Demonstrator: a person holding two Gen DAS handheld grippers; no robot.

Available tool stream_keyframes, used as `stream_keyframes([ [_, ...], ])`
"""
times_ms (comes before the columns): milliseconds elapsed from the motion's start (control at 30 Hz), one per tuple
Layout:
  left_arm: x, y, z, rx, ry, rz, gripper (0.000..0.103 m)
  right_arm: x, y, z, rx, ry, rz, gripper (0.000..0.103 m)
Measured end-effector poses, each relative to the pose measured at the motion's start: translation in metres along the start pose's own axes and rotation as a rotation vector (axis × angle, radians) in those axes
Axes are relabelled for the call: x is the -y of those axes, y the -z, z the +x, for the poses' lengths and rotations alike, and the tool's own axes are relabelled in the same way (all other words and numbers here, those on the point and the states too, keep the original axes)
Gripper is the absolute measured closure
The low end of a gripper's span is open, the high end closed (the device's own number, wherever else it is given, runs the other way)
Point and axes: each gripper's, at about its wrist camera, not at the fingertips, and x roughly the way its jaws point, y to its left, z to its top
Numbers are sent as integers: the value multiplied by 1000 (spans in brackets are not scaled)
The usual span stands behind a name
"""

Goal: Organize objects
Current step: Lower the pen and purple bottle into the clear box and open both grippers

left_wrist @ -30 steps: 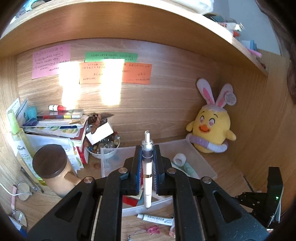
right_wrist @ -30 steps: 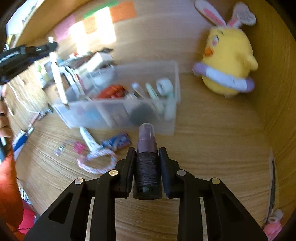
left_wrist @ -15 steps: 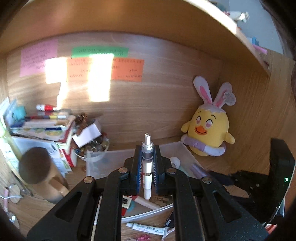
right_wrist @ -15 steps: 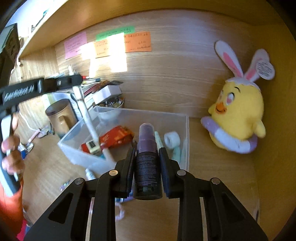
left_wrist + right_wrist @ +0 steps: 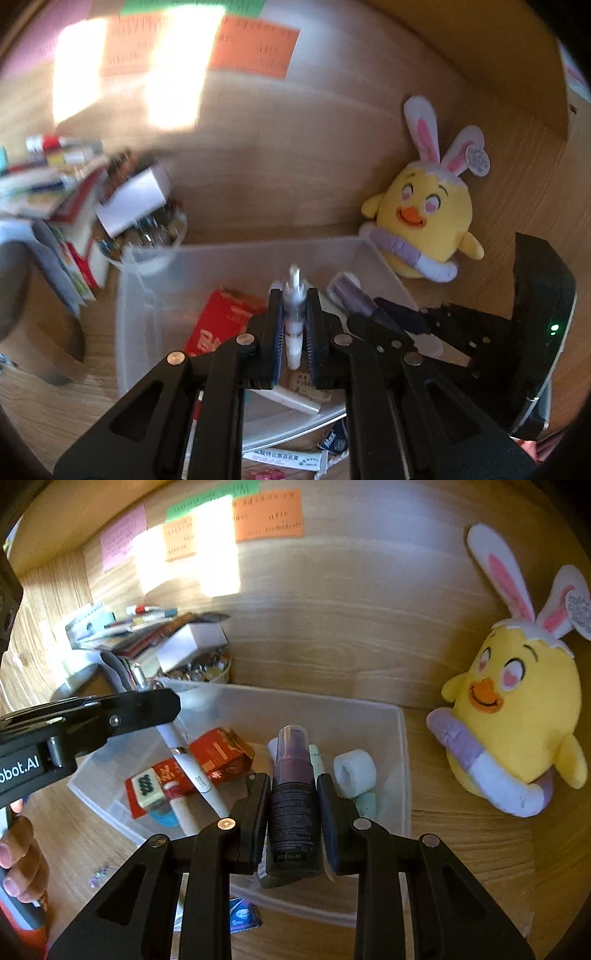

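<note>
While the left gripper (image 5: 293,325) clenches a white pen (image 5: 195,771) and the right gripper (image 5: 293,805) a dark spray bottle (image 5: 291,805) over the clear bin (image 5: 402,760), a tube (image 5: 284,458) and small packet (image 5: 242,917) lie outside on the surface (image 5: 461,849).

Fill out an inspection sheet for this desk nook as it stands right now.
Surface: wooden desk, sunlit patch on back panel.
Job's things: clear bin holding red box, white roll; white pen and dark spray bottle held over it.
Clutter: tube lying in front of bin; book pile at left.
Grippers: left gripper shut on pen; right gripper shut on bottle.
Cables: nothing seen.
Surroundings: yellow plush chick, sticky notes.
</note>
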Motion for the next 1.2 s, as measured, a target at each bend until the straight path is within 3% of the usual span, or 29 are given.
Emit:
stream_keyframes([
  [333, -27, 6, 16, -59, -20, -81, 87, -1, 4, 19, -42, 11, -23, 80],
  [567, -24, 12, 27, -88, -87, -57, 82, -7, 6, 15, -26, 11, -41, 79],
  [700, -19, 13, 23, -75, -122, -37, 65, -4, 4, 8, -19, -2, -31, 72],
  [833, -15, 13, 12, -55, -135, -18, 61, -2, 2, 1, -8, -6, -26, 66],
  [933, -10, 13, 1, -32, -146, 1, 53, -3, 1, -7, 7, -10, -27, 58],
  [1100, 2, 18, -26, 28, -184, 53, 25, -8, 1, -24, 42, 3, -46, 47],
  [1200, 6, 22, -39, 47, -174, 57, 13, -11, 3, -33, 60, 2, -47, 34],
])
